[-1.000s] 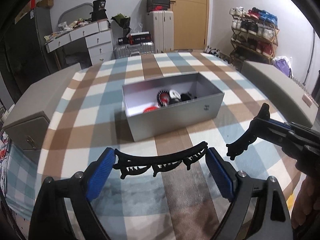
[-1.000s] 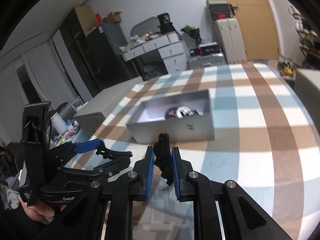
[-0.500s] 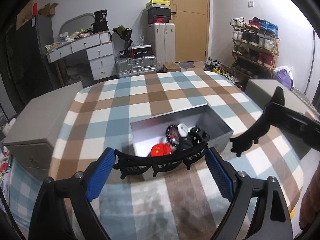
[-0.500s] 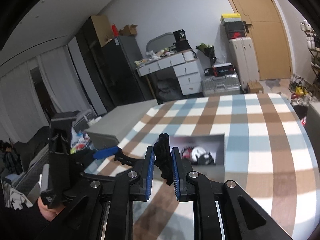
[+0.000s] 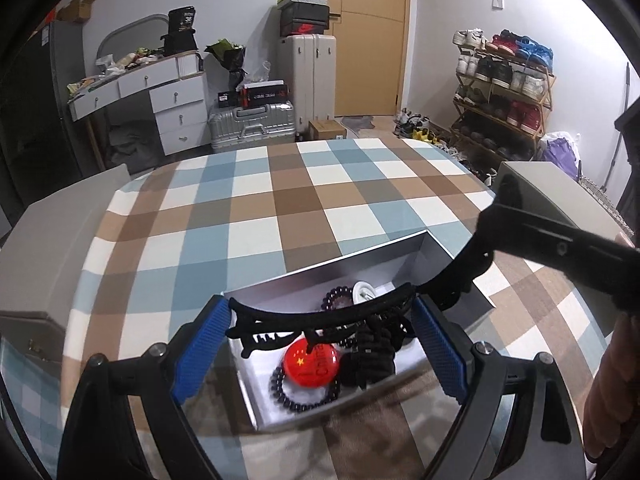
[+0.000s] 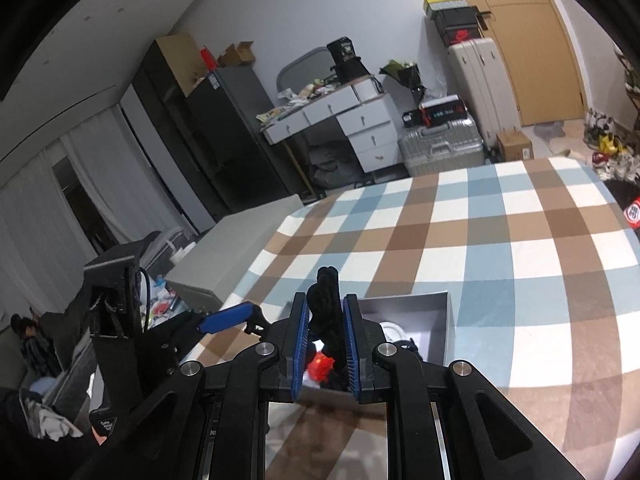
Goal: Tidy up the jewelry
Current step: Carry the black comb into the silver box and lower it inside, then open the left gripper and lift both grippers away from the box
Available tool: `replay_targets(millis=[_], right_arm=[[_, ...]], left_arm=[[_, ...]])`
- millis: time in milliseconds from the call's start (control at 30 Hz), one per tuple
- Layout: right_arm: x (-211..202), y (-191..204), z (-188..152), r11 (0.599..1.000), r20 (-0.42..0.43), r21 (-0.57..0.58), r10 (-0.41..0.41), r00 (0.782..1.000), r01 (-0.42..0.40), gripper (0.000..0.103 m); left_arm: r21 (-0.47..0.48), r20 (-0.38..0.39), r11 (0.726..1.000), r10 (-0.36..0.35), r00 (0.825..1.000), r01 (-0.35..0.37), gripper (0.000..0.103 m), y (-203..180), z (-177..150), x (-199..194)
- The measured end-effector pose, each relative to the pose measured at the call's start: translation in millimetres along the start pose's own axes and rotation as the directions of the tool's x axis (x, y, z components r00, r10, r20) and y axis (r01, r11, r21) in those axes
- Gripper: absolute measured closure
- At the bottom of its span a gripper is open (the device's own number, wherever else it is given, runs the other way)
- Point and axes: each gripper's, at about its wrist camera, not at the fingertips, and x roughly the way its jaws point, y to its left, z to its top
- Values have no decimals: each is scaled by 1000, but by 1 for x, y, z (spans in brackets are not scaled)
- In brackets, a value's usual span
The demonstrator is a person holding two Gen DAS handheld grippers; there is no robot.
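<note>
Checked bedding now lies mostly beyond the box (image 5: pixel 434 246), which has come under both hand-held grippers: left hand-held gripper (image 5: pixel 320 322) spread wide across a hair clip (image 5: pixel 316 316), right hand-held gripper (image 6: pixel 326 330) narrow on another clip (image 6: pixel 329 312), so release looks next.

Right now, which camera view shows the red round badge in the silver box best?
The left wrist view is best: the red badge lies in the open silver box, almost whole, its yellow stars visible, below the black hair clip. The right wrist view shows only a red sliver behind the right claw.
</note>
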Motion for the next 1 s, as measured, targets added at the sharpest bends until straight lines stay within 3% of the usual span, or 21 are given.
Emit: replay_targets(millis=[500, 567, 667, 800, 1000], right_arm=[[29, -17, -1, 1000, -59, 23, -19, 998, 20, 87], [29, -15, 0, 1000, -61, 10, -20, 998, 21, 87], [31, -13, 2, 1000, -67, -2, -20, 998, 20, 87], [30, -16, 4, 1000, -73, 18, -5, 997, 6, 84], [23, -17, 0, 999, -71, 33, -16, 997, 18, 69]], left_arm=[[-24, -50, 995, -101, 994, 100, 15, 6, 0, 21], [-38, -44, 990, -141, 989, 139, 14, 7, 0, 20], [-29, -31, 990, -142, 989, 141, 14, 7, 2, 19], [-41, -52, 980, -198, 979, 196, 14, 8, 4, 21], [-39, -67, 983, -184, 981, 182, 14, 10, 1, 21]])
